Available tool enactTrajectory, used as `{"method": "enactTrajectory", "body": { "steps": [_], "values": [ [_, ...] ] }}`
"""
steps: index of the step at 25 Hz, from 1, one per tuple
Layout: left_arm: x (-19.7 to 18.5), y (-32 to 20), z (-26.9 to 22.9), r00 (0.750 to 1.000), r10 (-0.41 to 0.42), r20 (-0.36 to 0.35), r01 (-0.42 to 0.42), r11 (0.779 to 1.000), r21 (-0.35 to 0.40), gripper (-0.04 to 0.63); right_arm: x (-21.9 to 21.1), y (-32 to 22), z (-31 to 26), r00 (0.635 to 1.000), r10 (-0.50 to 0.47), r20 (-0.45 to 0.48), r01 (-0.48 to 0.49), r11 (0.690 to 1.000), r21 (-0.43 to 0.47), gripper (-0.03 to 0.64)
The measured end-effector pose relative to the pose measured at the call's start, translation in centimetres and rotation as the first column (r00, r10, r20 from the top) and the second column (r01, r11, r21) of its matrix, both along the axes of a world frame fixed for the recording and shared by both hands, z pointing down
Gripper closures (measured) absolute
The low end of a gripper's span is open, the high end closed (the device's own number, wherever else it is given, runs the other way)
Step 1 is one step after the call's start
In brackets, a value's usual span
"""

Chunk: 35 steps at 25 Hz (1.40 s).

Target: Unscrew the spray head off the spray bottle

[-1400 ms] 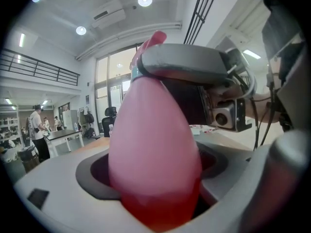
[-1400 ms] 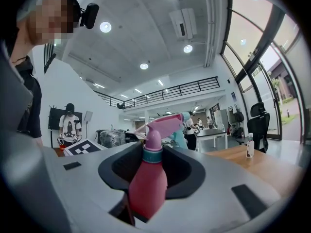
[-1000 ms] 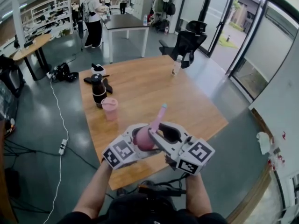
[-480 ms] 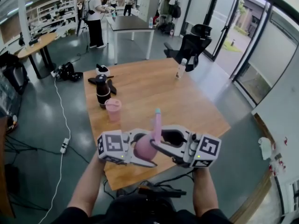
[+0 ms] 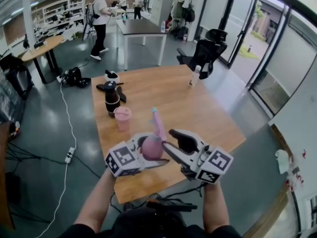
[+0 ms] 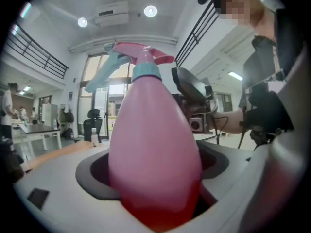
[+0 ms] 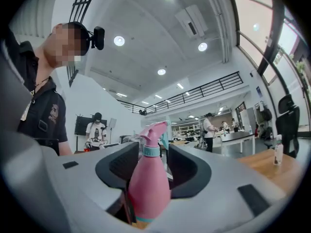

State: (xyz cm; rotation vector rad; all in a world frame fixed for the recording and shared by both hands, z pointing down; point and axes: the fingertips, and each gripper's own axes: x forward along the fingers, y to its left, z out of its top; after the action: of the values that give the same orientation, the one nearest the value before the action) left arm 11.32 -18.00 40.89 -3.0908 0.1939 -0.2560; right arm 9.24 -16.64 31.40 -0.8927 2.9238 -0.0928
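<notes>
Head view showed the big wooden table stretching away toward 12 o'clock, past both hands. Closer in, the pink spray bottle was held up in the air, seen against the table's near end. The left gripper came in from 9 o'clock, and its jaws were squeezed tight on the bottle's fat body. The right gripper sat just beside the bottle at 3 o'clock. Its jaws had just been opening and stood wide. The bottle's thin neck was between them but not pinched. The bottle's long line ran from 6 to 12 o'clock, so the small spray head stuck up at 12 o'clock, just above the right jaws. I think the right gripper was the nearer one, and needed to close around that head to twist it.
</notes>
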Motion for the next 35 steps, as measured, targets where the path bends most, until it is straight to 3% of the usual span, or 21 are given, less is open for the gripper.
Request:
{"method": "enactTrajectory", "body": {
  "steps": [6, 10, 15, 19, 23, 28, 32, 35],
  "values": [
    [-0.3, -2.9, 1.1, 0.976, -0.213, 0.048, 0.211, 0.977, 0.036, 0.152, -0.4, -1.7, 0.9, 0.991, 0.131, -0.004, -0.131, 0.990, -0.057, 0.431],
    [0.0, -3.4, 1.5, 0.957, -0.284, 0.060, 0.280, 0.958, 0.068, 0.152, -1.1, -2.4, 1.4, 0.983, 0.182, 0.001, -0.182, 0.979, -0.088, 0.431],
    [-0.5, -4.6, 2.4, 0.916, -0.391, 0.092, 0.384, 0.919, 0.087, 0.152, -0.9, -3.5, 2.2, 0.965, 0.263, 0.002, -0.260, 0.955, -0.140, 0.431],
    [-0.5, -4.4, 2.7, 0.908, -0.404, 0.112, 0.393, 0.913, 0.112, 0.152, -1.2, -3.6, 2.5, 0.959, 0.281, -0.028, -0.283, 0.950, -0.135, 0.459],
    [-0.4, -3.9, 2.6, 0.916, -0.385, 0.115, 0.373, 0.921, 0.111, 0.152, -1.3, -3.4, 2.6, 0.962, 0.269, -0.054, -0.274, 0.955, -0.116, 0.474],
    [-0.5, -3.1, 2.2, 0.949, -0.295, 0.113, 0.285, 0.954, 0.095, 0.152, -1.5, -2.8, 2.3, 0.979, 0.194, -0.062, -0.199, 0.975, -0.099, 0.479],
    [-0.5, -1.1, 2.1, 0.984, -0.138, 0.111, 0.132, 0.990, 0.057, 0.152, -1.8, -1.6, 2.2, 0.995, 0.078, -0.062, -0.084, 0.993, -0.088, 0.480],
    [-0.3, 0.9, 1.8, 0.996, 0.004, 0.087, -0.005, 1.000, 0.019, 0.152, -2.1, -0.4, 2.0, 0.997, -0.027, -0.067, 0.023, 0.997, -0.068, 0.480]
  ]
}}
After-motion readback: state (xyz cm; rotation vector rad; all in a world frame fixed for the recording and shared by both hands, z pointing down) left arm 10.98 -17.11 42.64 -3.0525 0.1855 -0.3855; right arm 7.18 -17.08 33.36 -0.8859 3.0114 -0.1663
